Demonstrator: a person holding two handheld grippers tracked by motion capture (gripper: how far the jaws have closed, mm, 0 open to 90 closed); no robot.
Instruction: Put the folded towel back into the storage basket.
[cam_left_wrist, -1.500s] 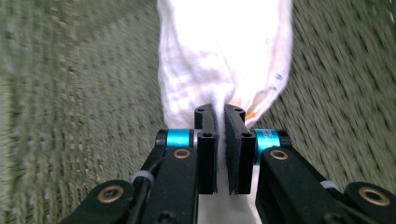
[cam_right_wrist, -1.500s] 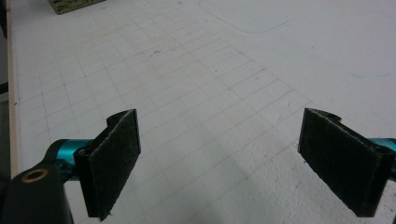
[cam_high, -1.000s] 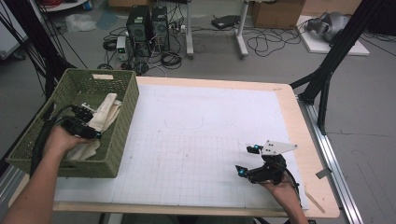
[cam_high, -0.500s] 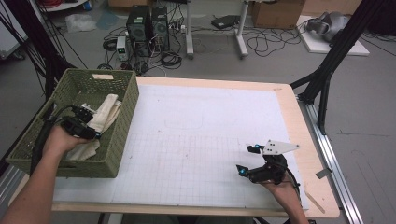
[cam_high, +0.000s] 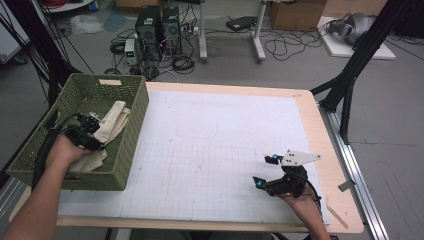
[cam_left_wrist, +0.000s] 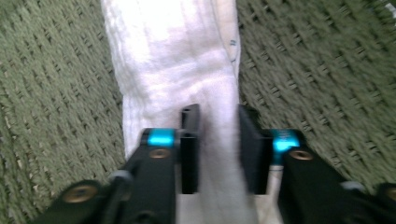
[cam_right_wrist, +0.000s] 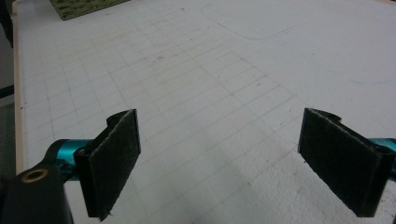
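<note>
Spanning most of the high view: the surface (cam_high: 220, 150), white gridded mat, pale wood edging, bare in its middle.

Basket (cam_high: 131, 131), green woven, on the left edge of the surface towards the far-left corner.

Towel (cam_high: 114, 122), white terry, rumpled, lying inside the basket along its right wall.

Left tongs (cam_left_wrist: 217, 140), down inside the basket; jaws have just been closing and now stand narrow, a ridge of towel gathered between them. Whether the pads already bite firmly cannot be told.

Right tongs (cam_right_wrist: 219, 163), near the surface's near-right corner, jaws spread wide, holding nothing, hovering above the mat.

Handling note, step in hand, taking up the towel: close fully on a thick fold, not a thin edge; lift straight up, clear of the basket wall, so the weave does not snag.
</note>
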